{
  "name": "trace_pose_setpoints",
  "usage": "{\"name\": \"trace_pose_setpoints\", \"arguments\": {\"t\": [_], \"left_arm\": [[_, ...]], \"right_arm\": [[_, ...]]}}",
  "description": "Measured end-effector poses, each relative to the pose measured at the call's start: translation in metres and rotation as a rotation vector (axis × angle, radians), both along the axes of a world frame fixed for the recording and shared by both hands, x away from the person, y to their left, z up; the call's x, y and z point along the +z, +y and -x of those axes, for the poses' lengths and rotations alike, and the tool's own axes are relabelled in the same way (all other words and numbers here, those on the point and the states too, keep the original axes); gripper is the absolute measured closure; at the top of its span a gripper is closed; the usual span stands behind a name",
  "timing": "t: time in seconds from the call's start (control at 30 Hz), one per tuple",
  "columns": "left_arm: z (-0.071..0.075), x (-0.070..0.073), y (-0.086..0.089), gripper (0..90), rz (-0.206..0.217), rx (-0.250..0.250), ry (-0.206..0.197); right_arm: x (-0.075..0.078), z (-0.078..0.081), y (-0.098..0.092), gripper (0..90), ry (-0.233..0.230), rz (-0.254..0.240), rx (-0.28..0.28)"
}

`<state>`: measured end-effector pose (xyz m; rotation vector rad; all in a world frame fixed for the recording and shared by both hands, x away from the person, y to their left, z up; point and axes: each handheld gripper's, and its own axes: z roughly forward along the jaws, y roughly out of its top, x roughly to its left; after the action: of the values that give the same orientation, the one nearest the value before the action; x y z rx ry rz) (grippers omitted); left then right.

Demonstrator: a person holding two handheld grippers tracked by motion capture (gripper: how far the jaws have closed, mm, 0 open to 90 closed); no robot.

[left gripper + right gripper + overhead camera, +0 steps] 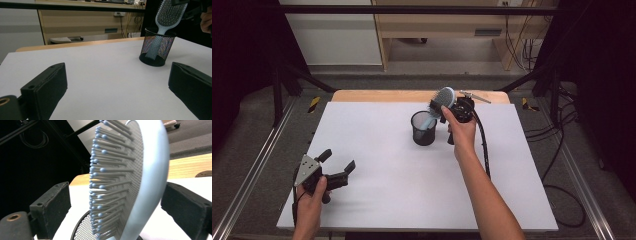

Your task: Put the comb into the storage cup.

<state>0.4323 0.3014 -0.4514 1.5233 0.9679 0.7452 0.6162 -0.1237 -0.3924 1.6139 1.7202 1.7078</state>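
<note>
although the white table point(377, 200) was mostly bare, the work sat near its far edge, where a black mesh cup point(424, 128) stood upright with a light blue hairbrush point(439, 102) planted in it handle first, the bristled head leaning up and out over the cup's rim toward the right gripper point(439, 106). in the left gripper view the handle showed through the mesh point(155, 49), reaching down to or near the bottom of the cup, so the brush seemed to be carried by the cup rather than by the tongs. in the right gripper view the brush head point(140, 177) stood between the two black jaws, which were spread wide: a gap showed between the bristle tips and one pad, and the other pad sat just beside the smooth back of the head, where contact could not be ruled out but no squeeze was apparent. the step in hand therefore looked like the release at the end of placing the brush in the cup. the next move would call for drawing the right gripper back and up along the line of the jaws, without snagging the bristles or nudging the head, since a sideways knock could tip the light cup. the left gripper point(337, 165) rested low at the near left of the table, well apart from the cup, its jaws wide with nothing between them
</note>
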Motion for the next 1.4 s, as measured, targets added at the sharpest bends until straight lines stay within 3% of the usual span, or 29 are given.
{"name": "trace_pose_setpoints", "arguments": {"t": [0.4, 0.63, 0.93, 1.13, 1.37, 1.4], "left_arm": [[0.0, 0.0, 0.0, 2.0, 0.005, -0.005, 0.001], [0.0, 0.0, 0.0, 2.0, 0.005, -0.004, 0.002], [0.0, 0.0, 0.001, 2.0, 0.005, -0.002, 0.003], [0.0, 0.0, 0.001, 2.0, 0.007, -0.001, 0.002], [0.0, 0.0, 0.001, 2.0, 0.005, -0.002, 0.001], [0.0, 0.0, 0.001, 2.0, 0.006, -0.001, 0.001]], "right_arm": [[0.004, 0.003, -0.001, 5.1, -0.039, 0.005, 0.007], [0.008, 0.006, -0.001, 6.3, -0.077, 0.028, 0.006], [0.011, 0.009, -0.002, 7.7, -0.092, 0.053, -0.003], [0.012, 0.01, 0.001, 7.9, -0.113, 0.114, -0.03], [0.015, 0.014, 0.003, 8.2, -0.167, 0.171, -0.066], [0.016, 0.016, 0.004, 8.2, -0.185, 0.197, -0.077]]}}
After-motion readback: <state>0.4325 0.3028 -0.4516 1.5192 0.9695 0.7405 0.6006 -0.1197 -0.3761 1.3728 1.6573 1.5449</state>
